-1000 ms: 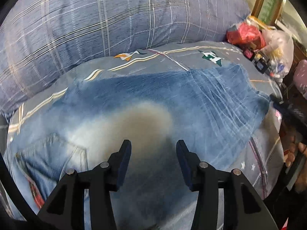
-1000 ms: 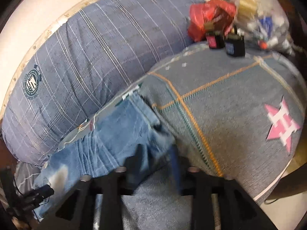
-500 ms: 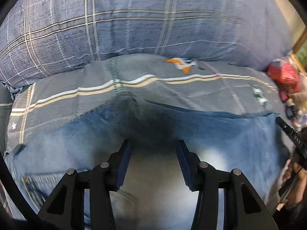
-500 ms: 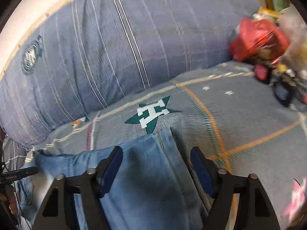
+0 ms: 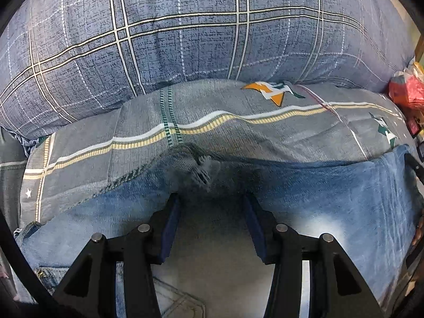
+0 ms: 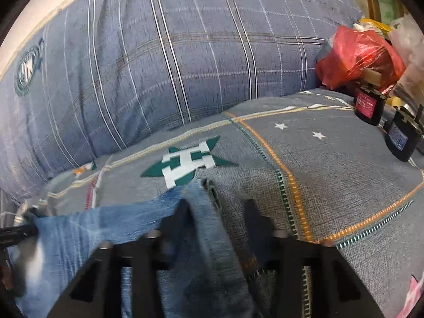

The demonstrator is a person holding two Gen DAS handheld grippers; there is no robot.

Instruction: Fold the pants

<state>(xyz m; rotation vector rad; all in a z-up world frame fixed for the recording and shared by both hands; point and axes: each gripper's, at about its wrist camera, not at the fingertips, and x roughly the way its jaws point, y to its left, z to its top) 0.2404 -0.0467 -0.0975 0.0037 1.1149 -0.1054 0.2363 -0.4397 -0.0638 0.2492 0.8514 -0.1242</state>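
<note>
The bed (image 6: 344, 180) is covered by a grey sheet with striped bands and star emblems. A blue plaid pillow (image 5: 212, 31) lies along its far edge. Blue jeans (image 5: 331, 201) lie flat on the sheet. 2 small black containers (image 6: 368, 106) and a red plastic bag (image 6: 355, 55) rest at the right corner.

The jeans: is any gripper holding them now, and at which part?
Neither. The left gripper stands open over the jeans; the right gripper has just been opening, its fingers straddling the hem without pressing.
</note>
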